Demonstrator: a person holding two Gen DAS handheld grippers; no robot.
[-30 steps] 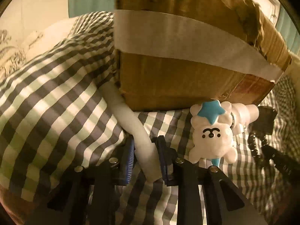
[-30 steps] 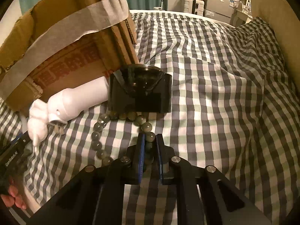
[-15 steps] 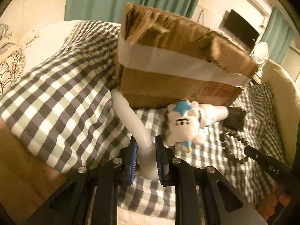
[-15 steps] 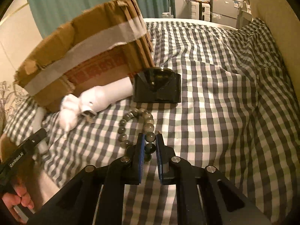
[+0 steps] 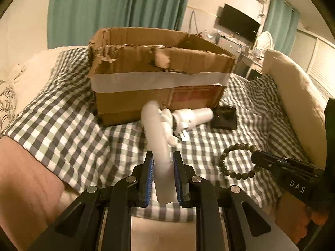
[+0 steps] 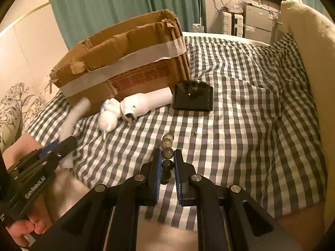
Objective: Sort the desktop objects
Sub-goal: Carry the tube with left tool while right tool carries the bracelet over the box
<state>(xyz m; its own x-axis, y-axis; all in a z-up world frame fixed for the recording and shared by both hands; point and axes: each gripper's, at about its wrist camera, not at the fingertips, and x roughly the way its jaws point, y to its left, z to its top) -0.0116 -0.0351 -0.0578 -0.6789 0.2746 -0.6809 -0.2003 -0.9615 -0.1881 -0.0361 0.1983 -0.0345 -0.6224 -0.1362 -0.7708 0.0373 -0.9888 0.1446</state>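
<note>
The white foam tube (image 5: 156, 133) is held by its near end between the pads of the left gripper (image 5: 162, 179), and its far end points up toward the cardboard box (image 5: 159, 96). It looks light and soft, so I judge that a firm squeeze will dent it but not break it; because it is held at one end, the long free part may swing or bend. A grip nearer its middle would be more steady.

The bead bracelet (image 5: 236, 161) is clamped in the right gripper (image 6: 168, 165), with one or two beads between the pads and the rest hanging as a loop. The beads are hard, round and probably slippery, and the string lets them roll, so the hold may slip if it shakes.

Both grippers point forward and down over the checked bed cover (image 6: 240, 125), the left one at the near left, the right one at the near right.

Farther away, just in front of the box, lie a white toy figure (image 6: 108, 115) and a black holder (image 6: 192, 98), not yet sorted.
</note>
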